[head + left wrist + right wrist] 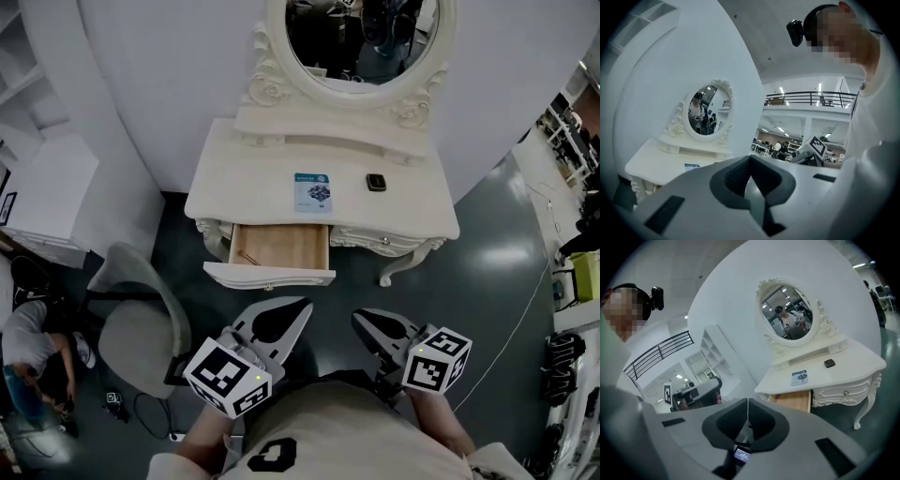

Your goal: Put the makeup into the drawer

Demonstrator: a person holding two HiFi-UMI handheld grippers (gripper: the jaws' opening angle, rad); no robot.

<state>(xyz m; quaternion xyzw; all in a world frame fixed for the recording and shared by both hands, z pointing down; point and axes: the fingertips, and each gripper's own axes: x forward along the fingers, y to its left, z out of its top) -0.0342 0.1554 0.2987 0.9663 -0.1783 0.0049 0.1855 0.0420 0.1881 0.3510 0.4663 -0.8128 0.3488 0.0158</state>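
Status: I have both grippers drawn in close to the body, at 6 o'clock of the dressing table (253,178) in the head view and well apart from it. The left gripper (279,314) has its jaws together with nothing between them. The right gripper (384,326) is likewise closed and empty.

Location of the work: the makeup lies on the tabletop, none of it in the drawer (281,246) yet. A flat blue-and-white pack (312,191) sits near the front edge, directly at 12 o'clock of the open drawer. A small dark compact (376,183) sits at 3 o'clock of the pack, near it but not touching.

Handling, as I judge it:
1. The pack looks thin, light and fairly stiff. It lies flat, so the jaws have little to bite on from above. I would take it across its short sides, or draw it towards 6 o'clock until one edge overhangs the table front, then pinch that edge.
2. The compact looks hard, smooth and probably slippery. I would close across two opposite sides, low on the body, with moderate force, since its contents may crack if dropped
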